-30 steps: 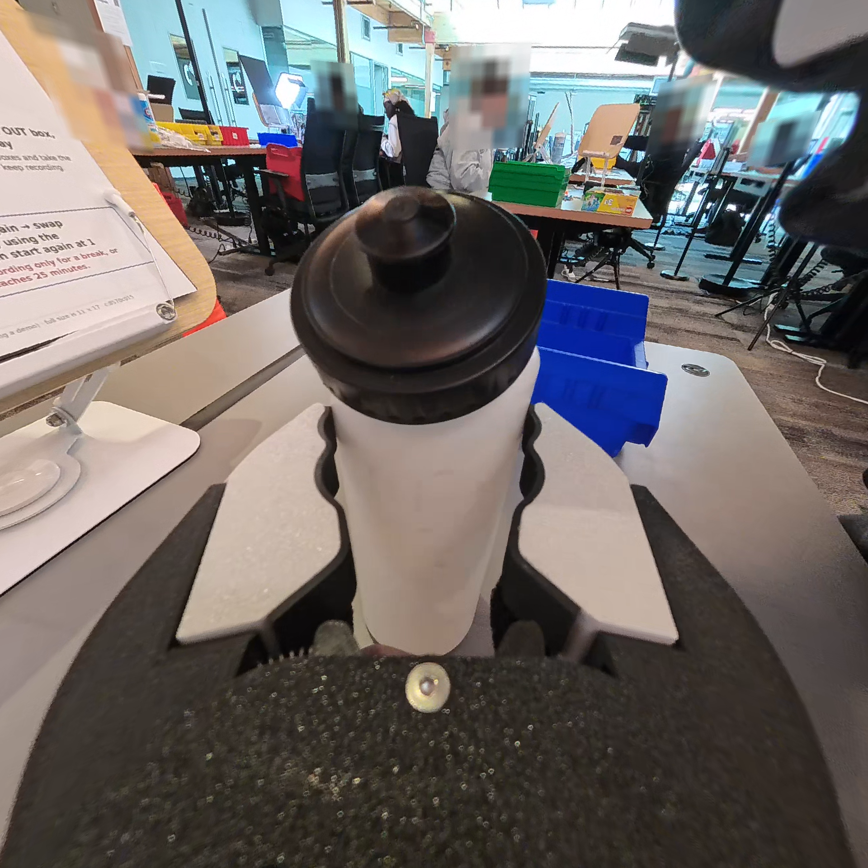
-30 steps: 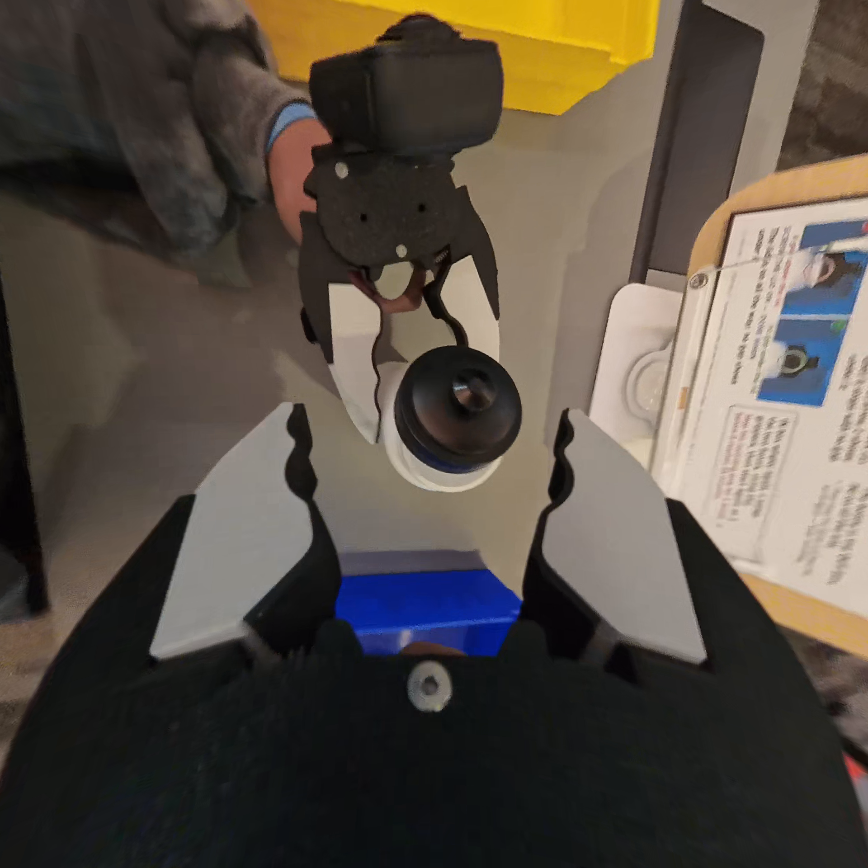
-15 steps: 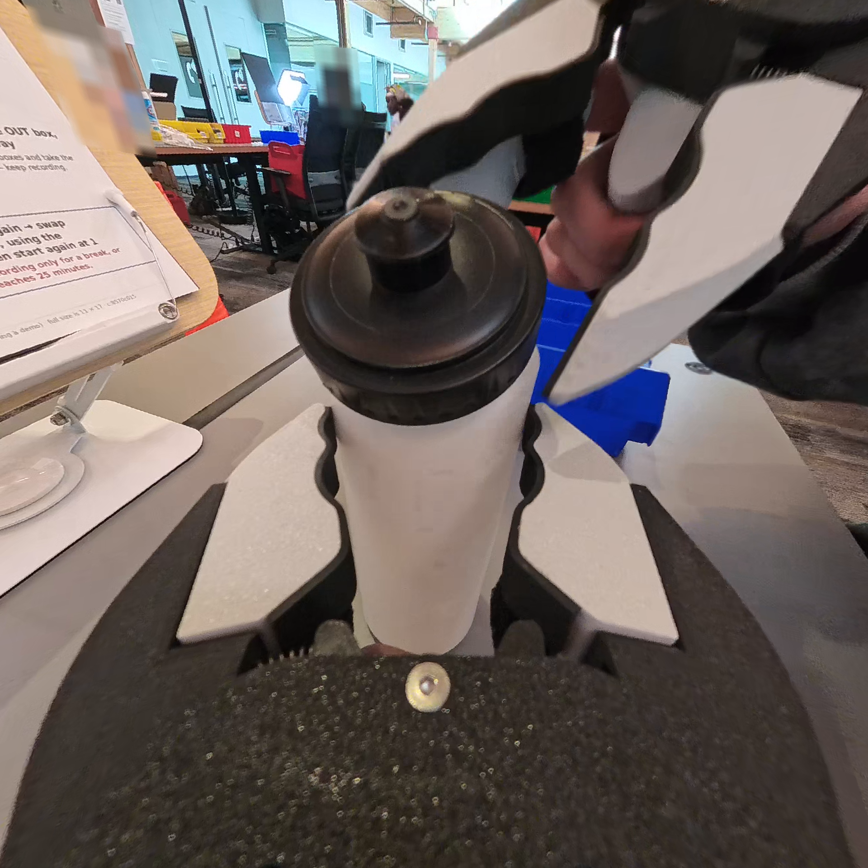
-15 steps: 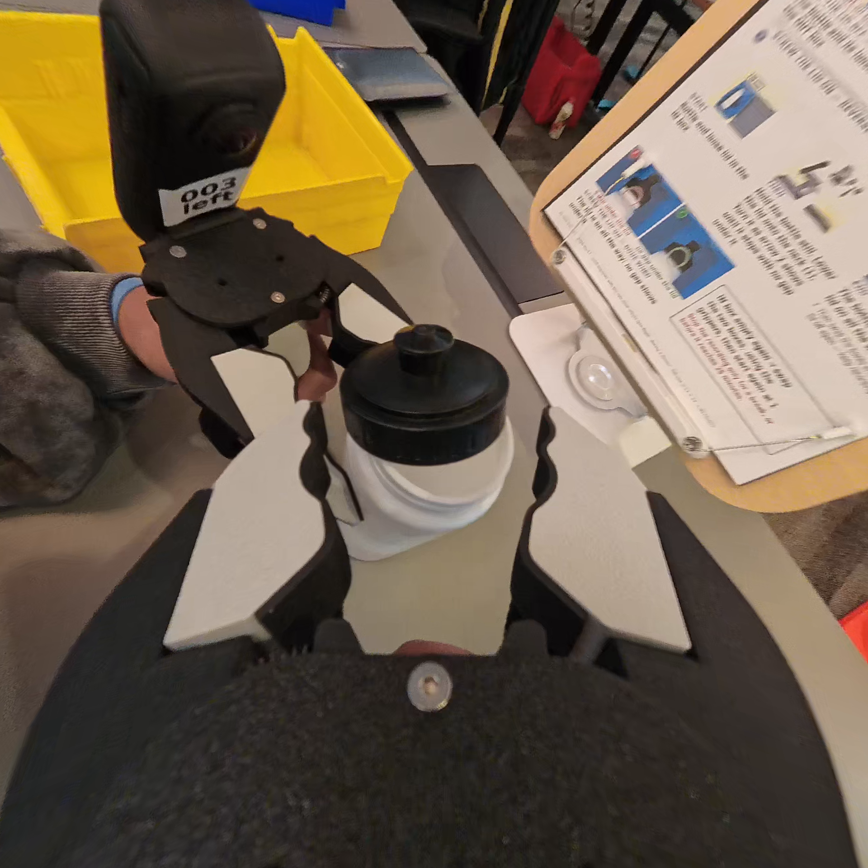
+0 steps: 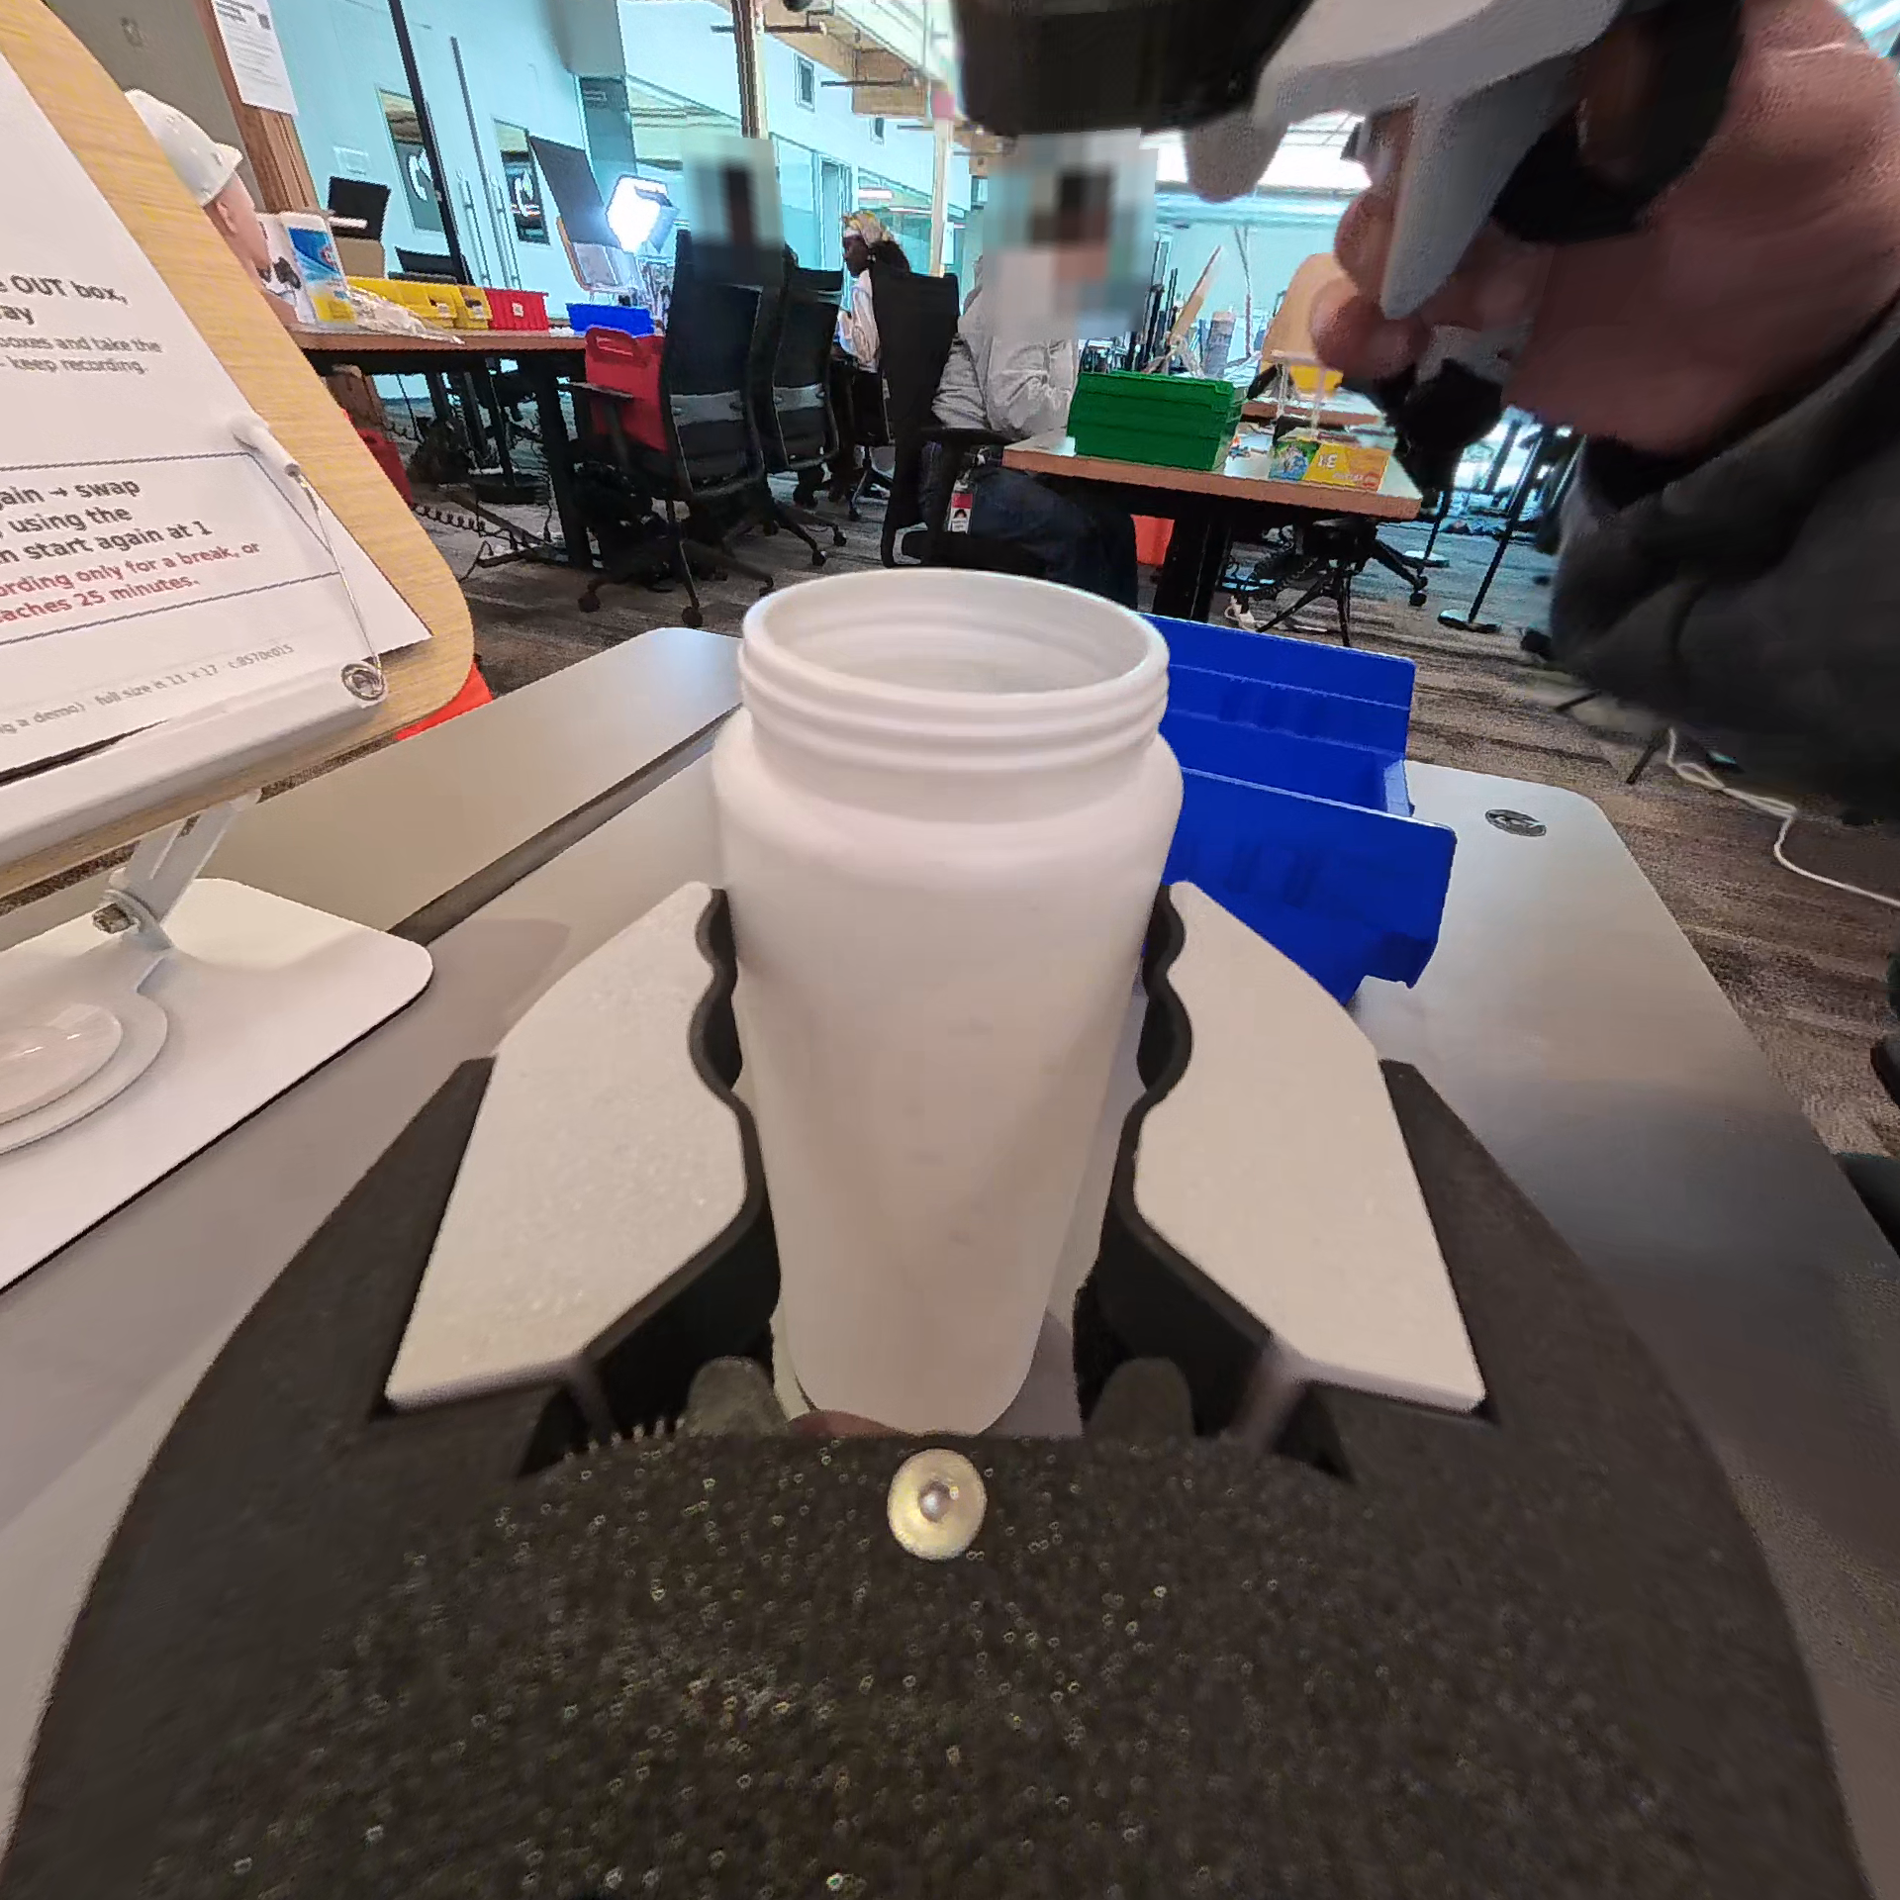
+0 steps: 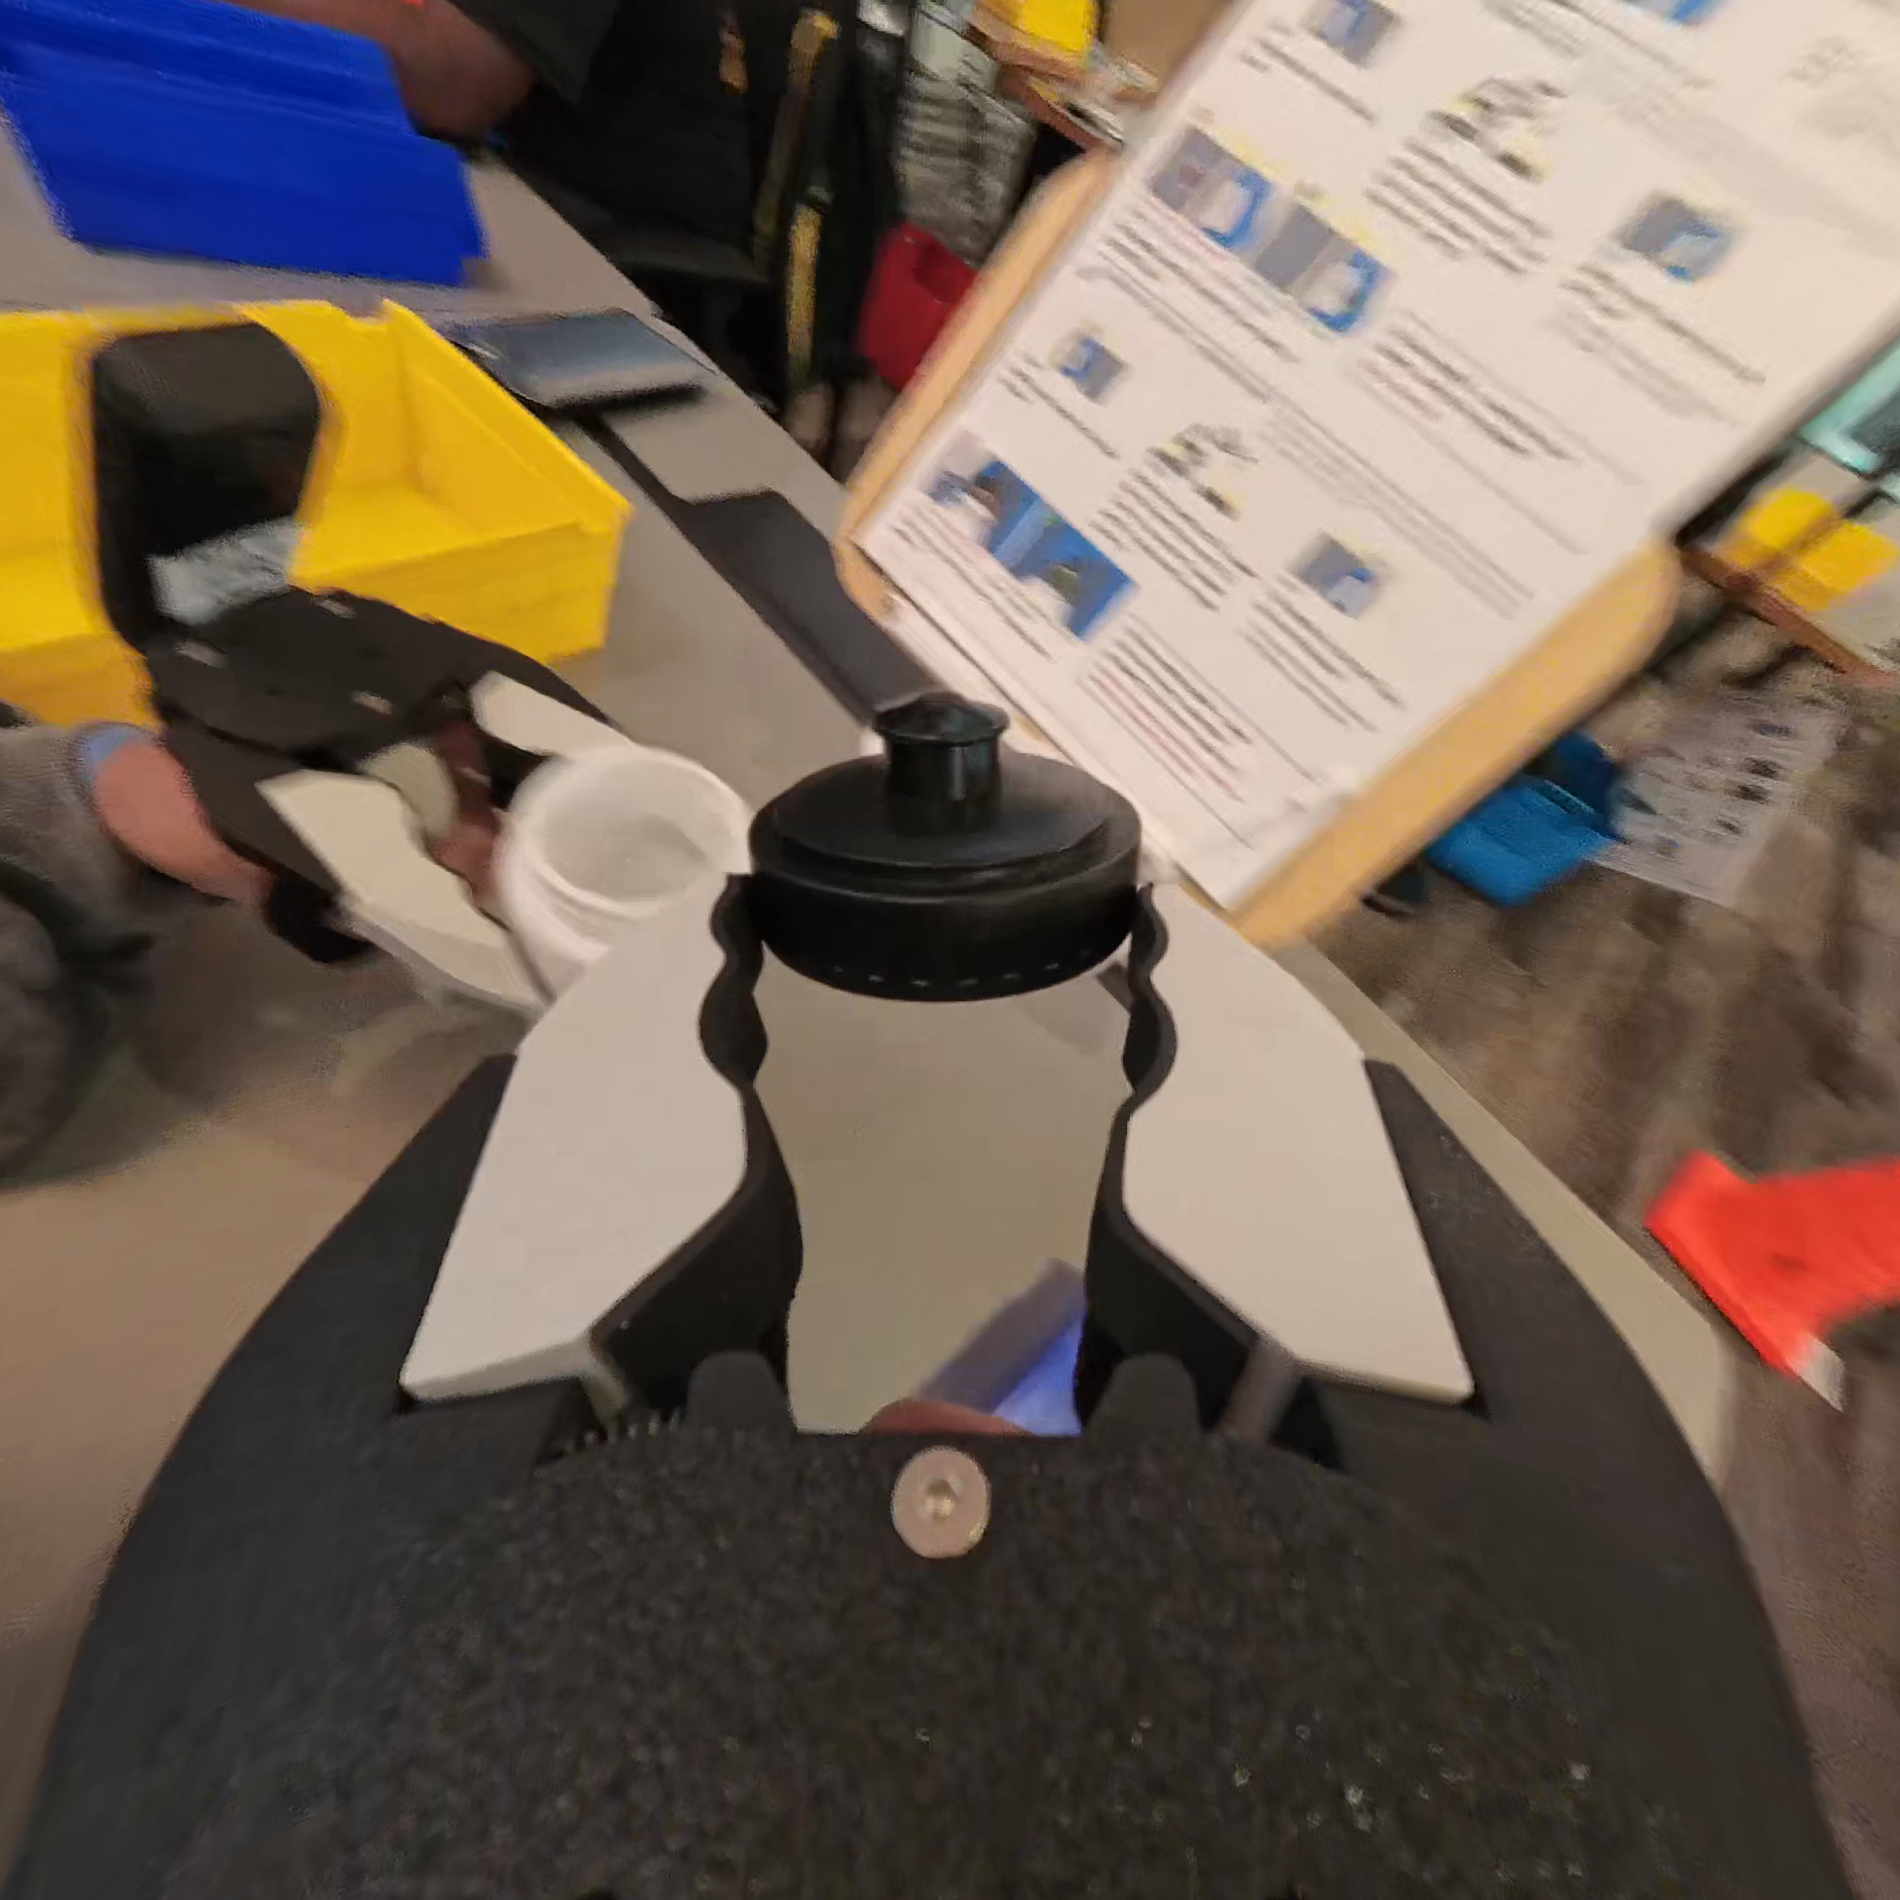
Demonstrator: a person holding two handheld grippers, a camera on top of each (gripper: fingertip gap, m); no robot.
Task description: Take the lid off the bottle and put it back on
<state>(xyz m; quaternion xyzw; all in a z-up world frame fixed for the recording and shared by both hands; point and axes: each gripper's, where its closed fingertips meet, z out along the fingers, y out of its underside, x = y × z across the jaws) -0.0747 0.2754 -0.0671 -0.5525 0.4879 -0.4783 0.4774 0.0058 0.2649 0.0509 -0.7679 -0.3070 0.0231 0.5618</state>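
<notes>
- Here, at the left edge of the worktop [image 5: 1604,1090], a white stand [image 5: 216,987] carrying an instruction sheet [image 5: 113,494] is seen.
- The white bottle [image 5: 946,987] is clamped upright between the fingers of the left gripper [image 5: 941,956], its threaded mouth uncovered.
- A blue bin [image 5: 1306,812] is set just behind the bottle, toward the worktop's far edge.
- The black lid [image 6: 941,874] is held off the bottle, pinched by its rim at the tips of the right gripper [image 6: 936,925], above the worktop.
</notes>
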